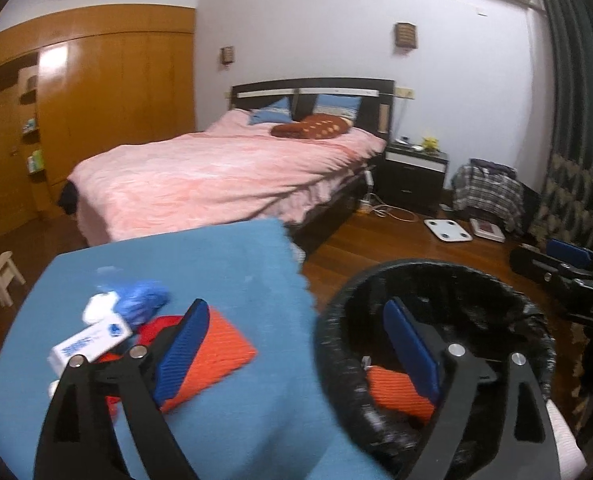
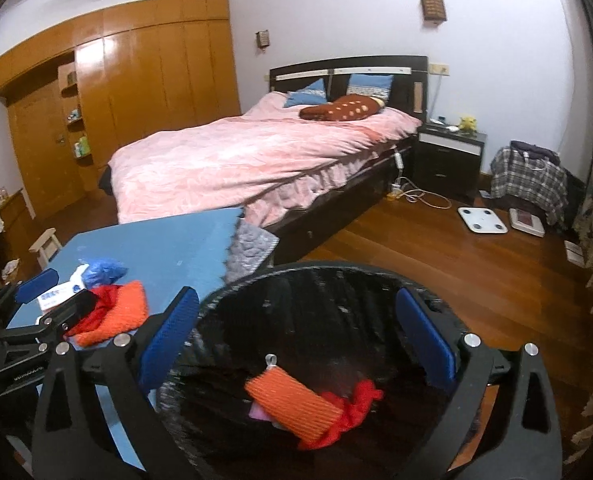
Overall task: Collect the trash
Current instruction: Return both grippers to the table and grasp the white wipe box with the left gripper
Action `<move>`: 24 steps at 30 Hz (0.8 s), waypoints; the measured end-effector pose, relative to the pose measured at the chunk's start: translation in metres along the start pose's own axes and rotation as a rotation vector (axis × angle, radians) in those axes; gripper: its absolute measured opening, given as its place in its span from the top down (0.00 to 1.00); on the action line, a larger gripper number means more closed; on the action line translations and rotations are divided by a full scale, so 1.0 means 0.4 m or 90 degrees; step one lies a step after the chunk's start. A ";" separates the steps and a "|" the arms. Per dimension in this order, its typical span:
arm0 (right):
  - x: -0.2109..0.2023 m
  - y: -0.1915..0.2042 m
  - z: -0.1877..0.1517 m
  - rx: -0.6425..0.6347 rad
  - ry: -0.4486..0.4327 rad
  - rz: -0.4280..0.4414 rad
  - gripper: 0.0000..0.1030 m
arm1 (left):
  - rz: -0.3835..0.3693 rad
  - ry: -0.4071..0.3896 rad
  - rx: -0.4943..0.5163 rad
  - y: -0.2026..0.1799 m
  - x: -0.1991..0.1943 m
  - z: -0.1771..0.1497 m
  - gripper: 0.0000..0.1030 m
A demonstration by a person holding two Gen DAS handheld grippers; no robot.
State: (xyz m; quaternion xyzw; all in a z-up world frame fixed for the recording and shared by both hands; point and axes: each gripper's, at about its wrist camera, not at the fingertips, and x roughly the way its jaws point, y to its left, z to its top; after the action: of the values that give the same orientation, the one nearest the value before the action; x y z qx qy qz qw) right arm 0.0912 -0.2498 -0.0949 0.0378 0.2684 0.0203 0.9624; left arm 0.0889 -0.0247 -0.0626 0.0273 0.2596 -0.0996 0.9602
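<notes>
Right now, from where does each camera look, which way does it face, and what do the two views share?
Left wrist: sits on the left gripper, over the gap between the blue table and the black bin, facing the bed; its open fingers show, and the right gripper at the right edge.
Right wrist: sits directly above the bin, facing the bed; its open fingers show, and the left gripper.
Shared: bed, table, bin, orange pouch inside.
</notes>
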 end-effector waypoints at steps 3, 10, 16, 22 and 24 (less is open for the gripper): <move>0.013 0.044 0.009 -0.008 0.002 0.015 0.07 | 0.030 -0.003 -0.008 0.050 -0.012 -0.005 0.14; 0.048 0.154 0.014 -0.025 0.004 0.051 0.07 | 0.084 -0.005 -0.028 0.151 -0.034 -0.026 0.14; 0.080 0.241 0.017 -0.041 0.011 0.079 0.07 | 0.130 -0.006 -0.045 0.233 -0.052 -0.047 0.14; 0.119 0.319 0.017 -0.065 0.024 0.104 0.07 | 0.187 0.005 -0.075 0.349 -0.054 -0.069 0.14; 0.132 0.348 0.014 -0.077 0.028 0.112 0.07 | 0.204 0.012 -0.084 0.382 -0.049 -0.077 0.14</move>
State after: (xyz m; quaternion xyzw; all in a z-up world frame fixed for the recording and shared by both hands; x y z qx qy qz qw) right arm 0.1366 -0.1083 -0.1054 0.0027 0.2831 0.1214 0.9514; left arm 0.0886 0.1313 -0.0792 0.0060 0.2670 0.0720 0.9610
